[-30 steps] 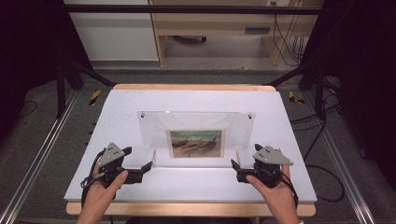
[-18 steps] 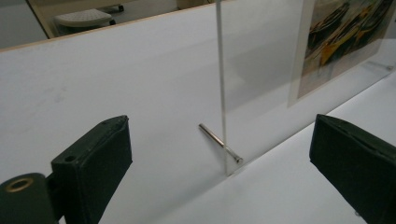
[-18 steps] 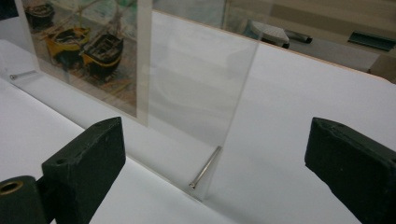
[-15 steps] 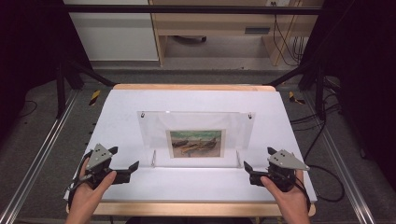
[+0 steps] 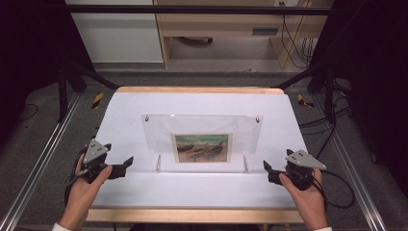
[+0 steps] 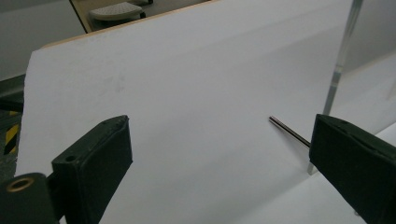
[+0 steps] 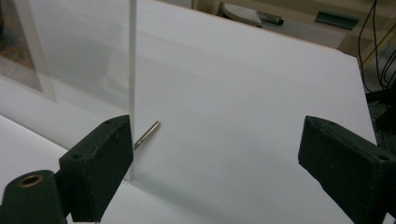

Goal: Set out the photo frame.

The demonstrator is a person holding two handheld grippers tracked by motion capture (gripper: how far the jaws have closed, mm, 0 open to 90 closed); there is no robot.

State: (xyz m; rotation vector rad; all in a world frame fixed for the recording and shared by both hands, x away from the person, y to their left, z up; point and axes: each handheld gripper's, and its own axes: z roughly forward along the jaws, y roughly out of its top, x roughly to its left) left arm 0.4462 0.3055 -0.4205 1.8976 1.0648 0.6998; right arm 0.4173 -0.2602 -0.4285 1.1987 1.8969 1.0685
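Claws flank a clear acrylic picture frame that stands upright on the white desk, and neither one touches it. The left claw sits just off the frame's left lower corner, held in the person's left hand, its tips pointing toward the frame. In the left gripper view its jaws stand wide apart with nothing between them but bare desk; the frame's clear edge rises just beyond the jaw on the right side of that view, and a thin metal pin juts out from the frame's foot toward the gap.

The right claw lies off the frame's right lower corner, somewhat farther from it than the left one is from its corner, in the person's right hand. Its jaws are also spread wide, though they have just been closing a little, and nothing sits between them. In the right gripper view the frame's edge stands directly behind the jaw on the left side of that view, with another metal pin poking out beside it.

Inside the frame a small landscape print shows in the lower middle of the pane. Two small fixings mark the top corners, and two short supports hold the pane up at its base. The frame stands roughly midway between the two claws.
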